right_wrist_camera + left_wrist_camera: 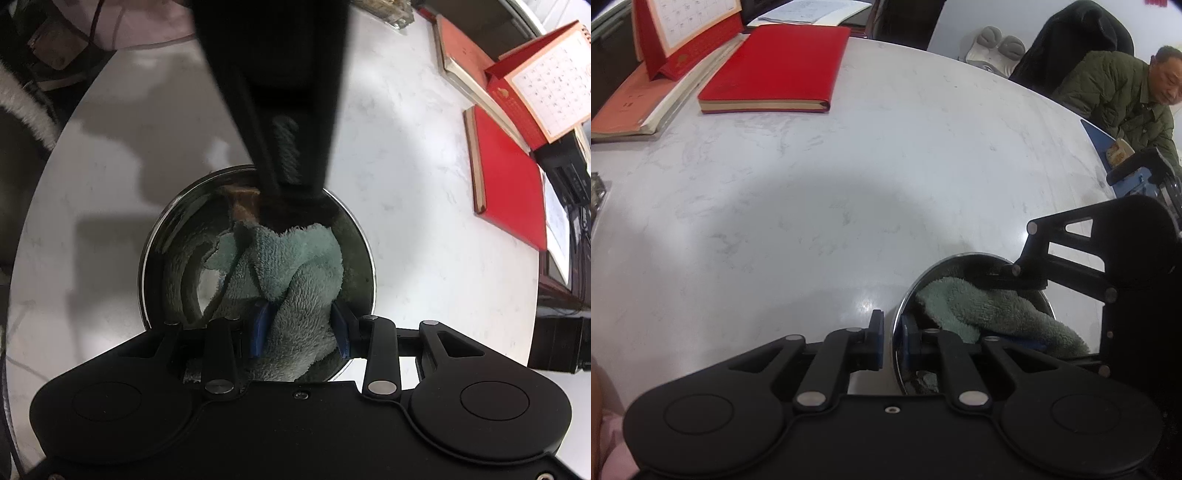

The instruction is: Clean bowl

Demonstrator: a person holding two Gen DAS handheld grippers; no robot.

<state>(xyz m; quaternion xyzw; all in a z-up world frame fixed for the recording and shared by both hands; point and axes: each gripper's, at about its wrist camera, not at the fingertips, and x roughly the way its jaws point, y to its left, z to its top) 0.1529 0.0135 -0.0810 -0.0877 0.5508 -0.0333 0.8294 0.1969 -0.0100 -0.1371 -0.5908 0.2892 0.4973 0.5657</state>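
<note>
A shiny steel bowl (pixel 960 257) stands on the white marble table (pixel 812 184). My left gripper (pixel 891 341) is shut on the bowl's near rim, one blue pad outside and one inside. A green fluffy cloth (pixel 990 310) lies bunched inside the bowl. From the right, the right gripper's black fingers (pixel 1015 280) reach down into it. In the right wrist view my right gripper (pixel 300 328) is shut on the cloth (pixel 295 258), pressed against the inside of the bowl (pixel 147 258). The left gripper's body (pixel 280 110) hides the bowl's far rim there.
A red notebook (pixel 775 70), a desk calendar (pixel 679 33) and stacked books (pixel 631 110) lie at the table's far left. A person in a green jacket (pixel 1119 92) sits at the far right edge beside a blue item (pixel 1100 144). Bare tabletop surrounds the bowl.
</note>
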